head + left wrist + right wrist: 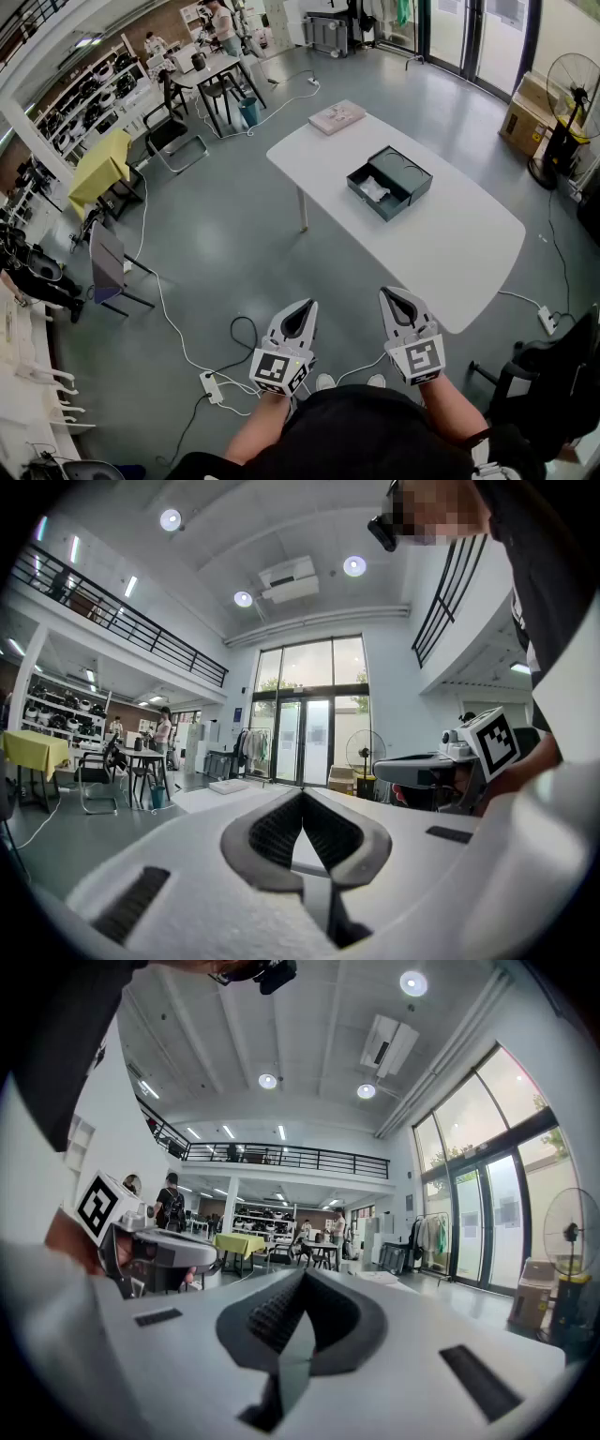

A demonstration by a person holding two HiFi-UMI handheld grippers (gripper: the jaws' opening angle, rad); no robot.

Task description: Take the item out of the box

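An open dark box (390, 182) lies on the white table (469, 253), well ahead of me. Inside its near compartment rests a white item (373, 190). Both grippers are held low in front of my body, far short of the table and over the grey floor. My left gripper (302, 307) points forward with its jaws together and nothing between them; its own view shows the tips (302, 799) meeting. Beside it, my right gripper (391, 293) is shut and empty as well, its tips (303, 1277) touching. Each gripper shows at the edge of the other's view.
A flat pinkish package (337, 116) sits at the table's far end. Cables and a power strip (212, 386) run over the floor near my feet. To the left stands a chair (108, 265), to the right a fan (572, 89) and a cardboard box (527, 114).
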